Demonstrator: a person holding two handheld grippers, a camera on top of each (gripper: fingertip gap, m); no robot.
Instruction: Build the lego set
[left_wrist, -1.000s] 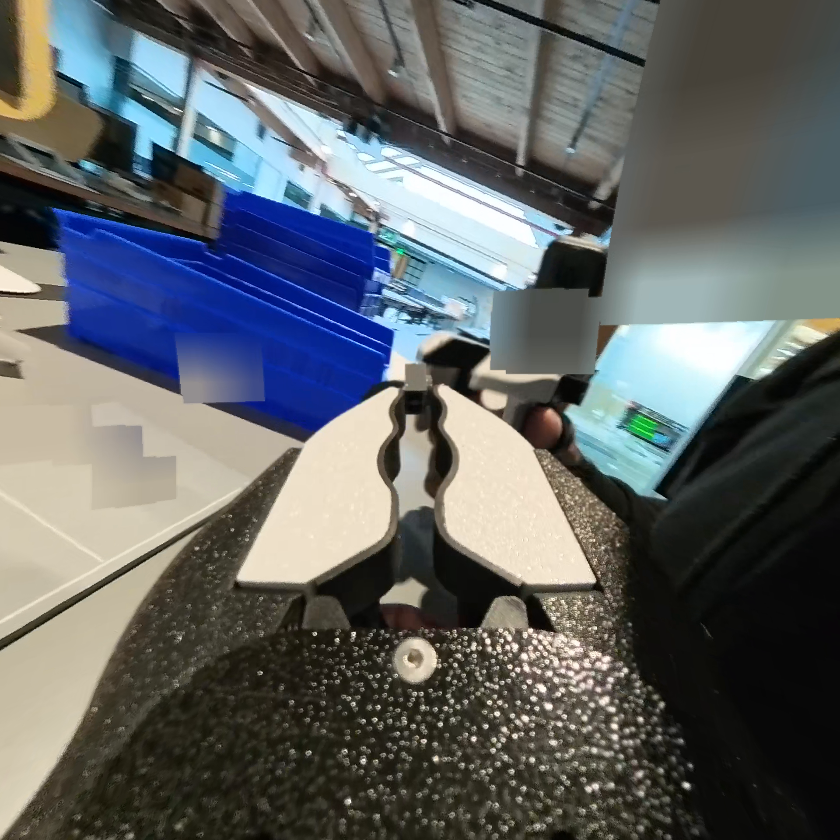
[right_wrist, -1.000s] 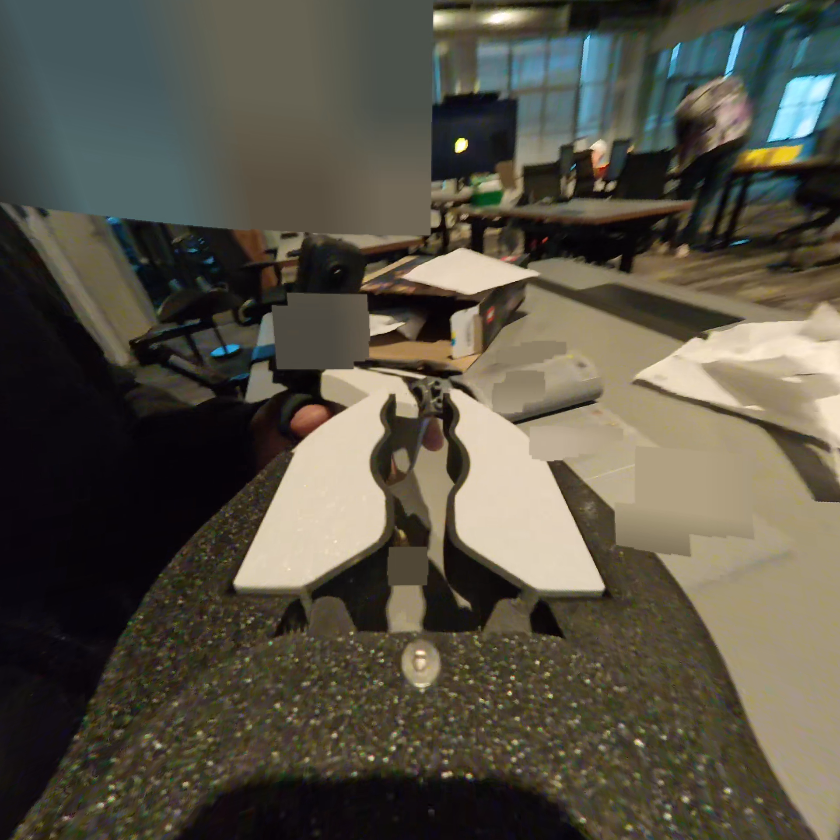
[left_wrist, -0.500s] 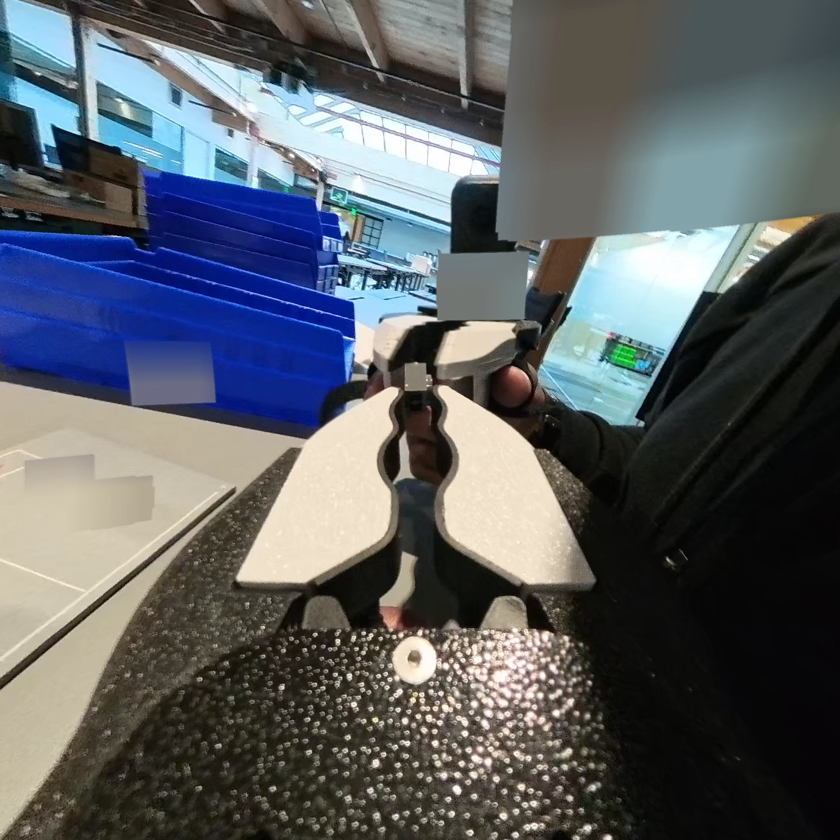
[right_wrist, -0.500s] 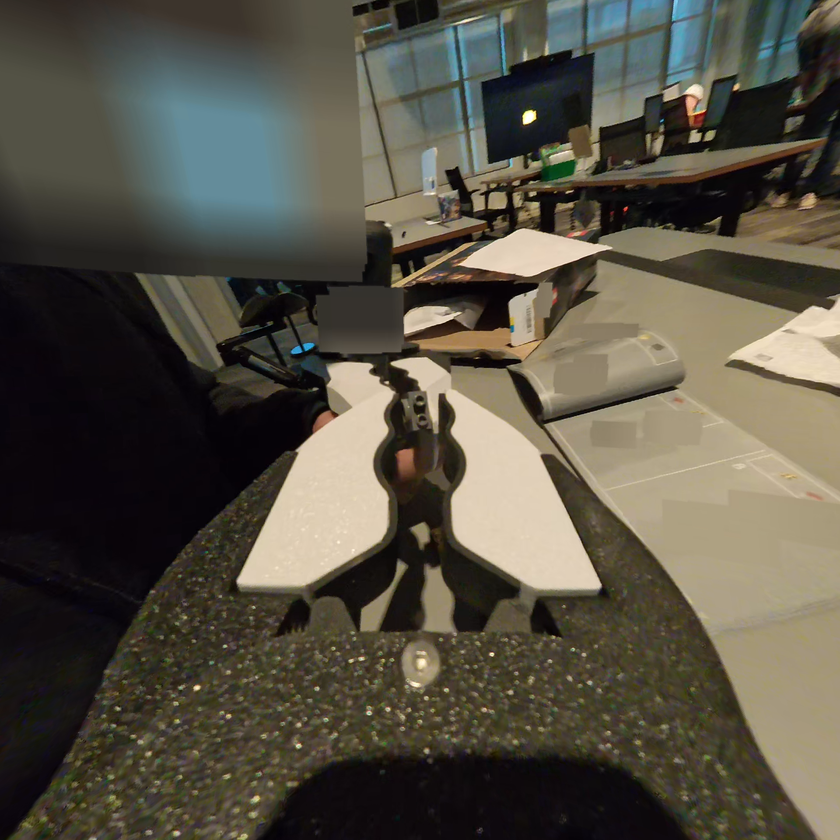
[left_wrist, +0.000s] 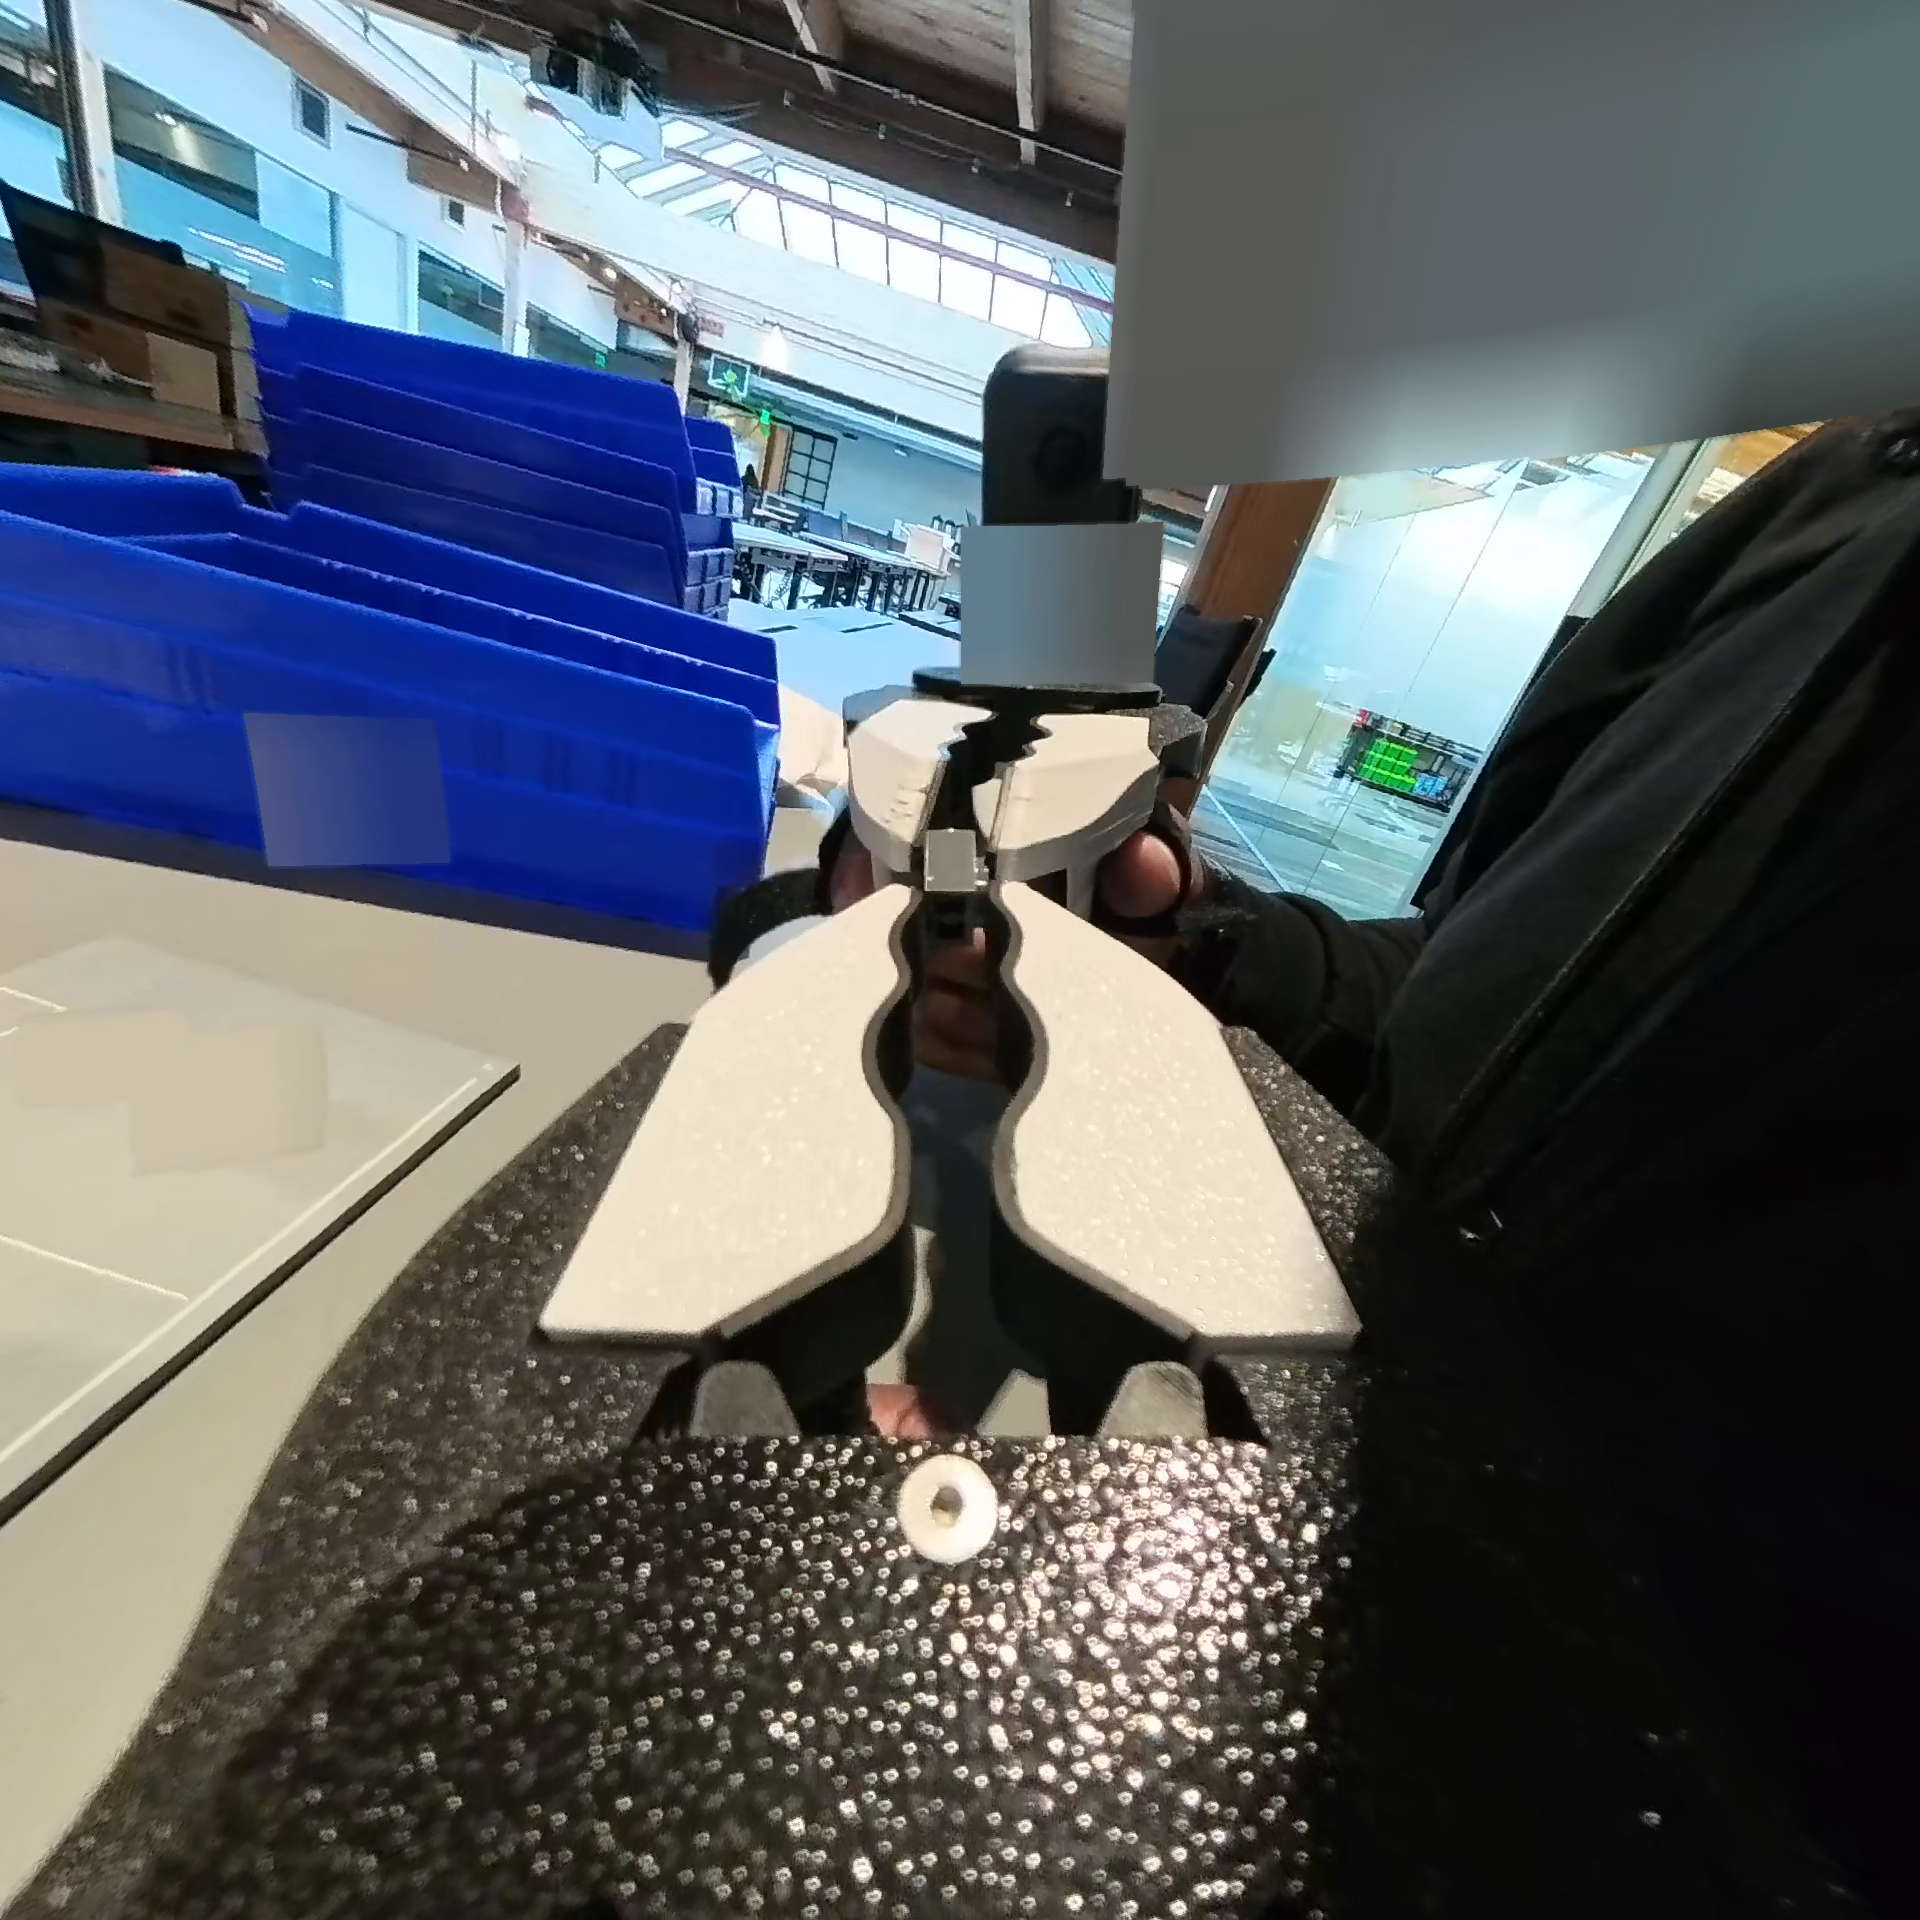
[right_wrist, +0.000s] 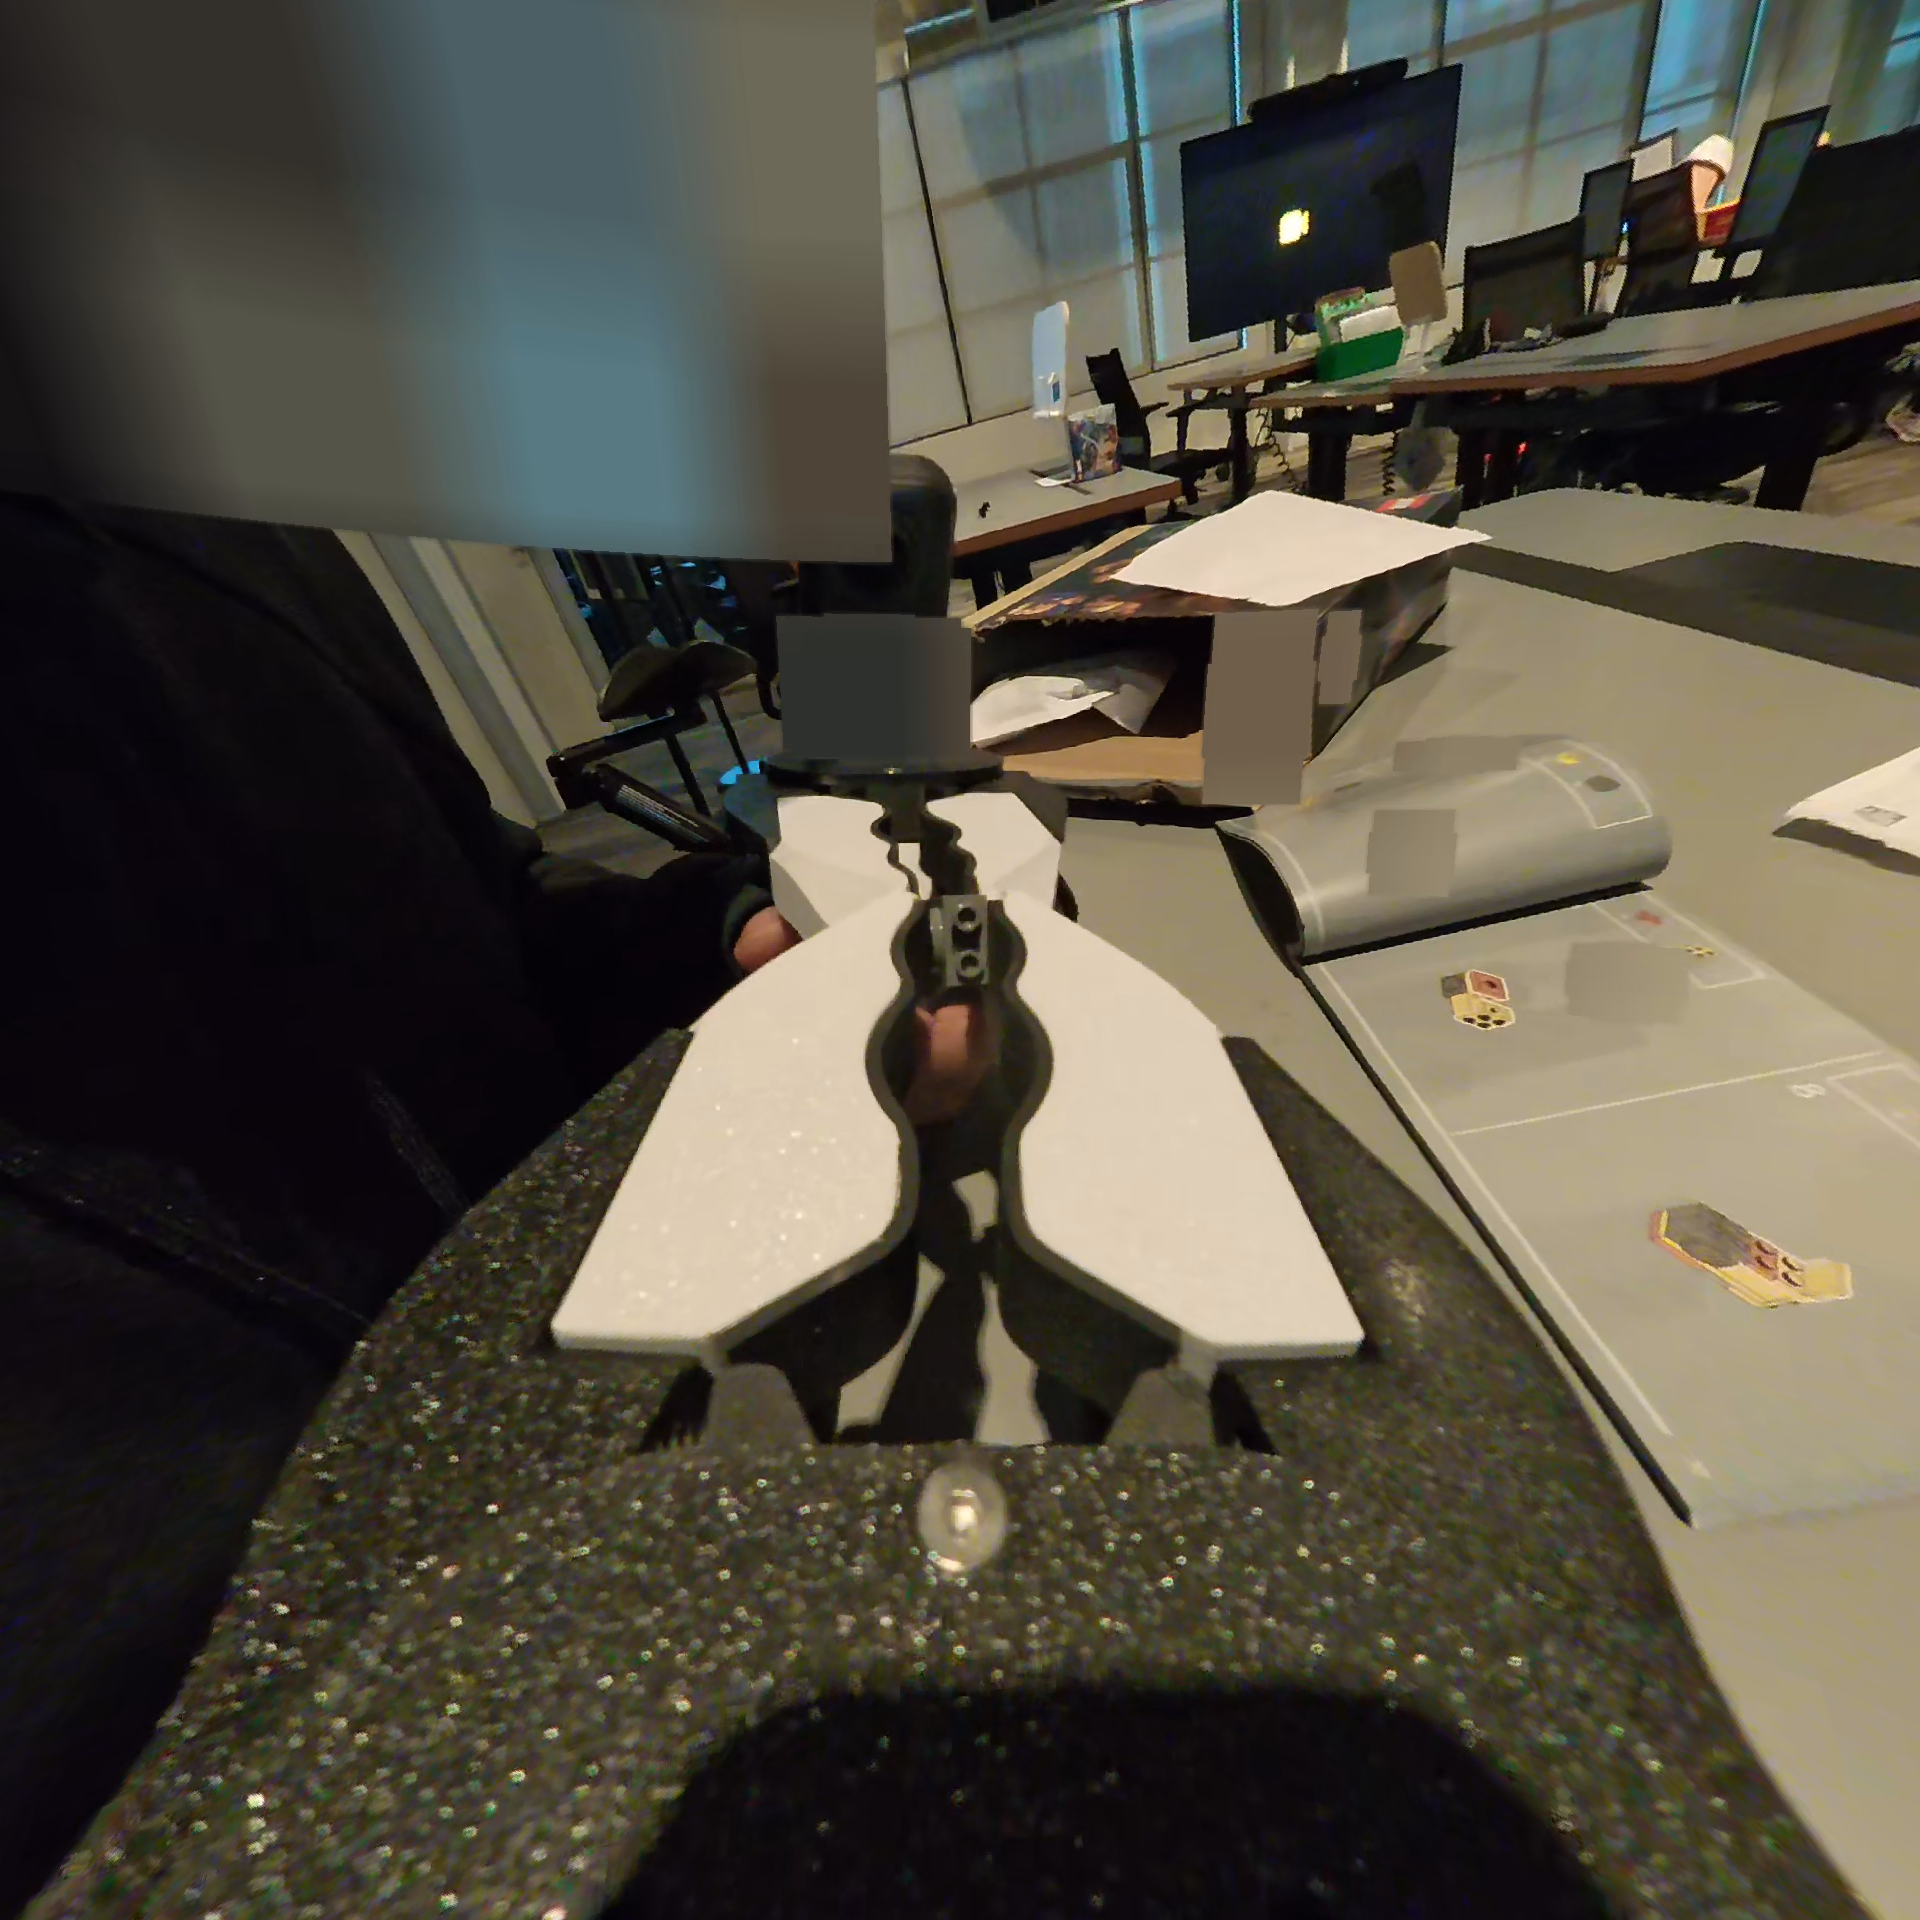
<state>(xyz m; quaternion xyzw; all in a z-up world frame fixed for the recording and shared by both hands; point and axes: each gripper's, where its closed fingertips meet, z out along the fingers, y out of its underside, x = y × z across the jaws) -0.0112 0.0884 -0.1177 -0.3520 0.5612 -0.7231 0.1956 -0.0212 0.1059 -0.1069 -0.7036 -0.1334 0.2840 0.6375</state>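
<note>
Grey studded lego piece (right_wrist: 961, 940) pinched at right tool (right_wrist: 958, 928) tips, frame centre; small light-grey lego brick (left_wrist: 950, 862) clamped in left tool (left_wrist: 952, 896) tips, tools tip-to-tip above worktop (right_wrist: 1766, 1621).

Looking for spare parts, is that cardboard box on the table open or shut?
Open: the cardboard box lies sideways, end flap open, crumpled paper inside.

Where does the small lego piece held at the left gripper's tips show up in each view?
Left wrist view: the light grey piece sits just above centre, pinched at the left gripper tips.
Right wrist view: not clearly visible; a dark grey piece in the right gripper covers the spot where the tips meet.
Shared landmark: the two grippers face each other tip to tip, so each view shows the other beyond its own.
</note>
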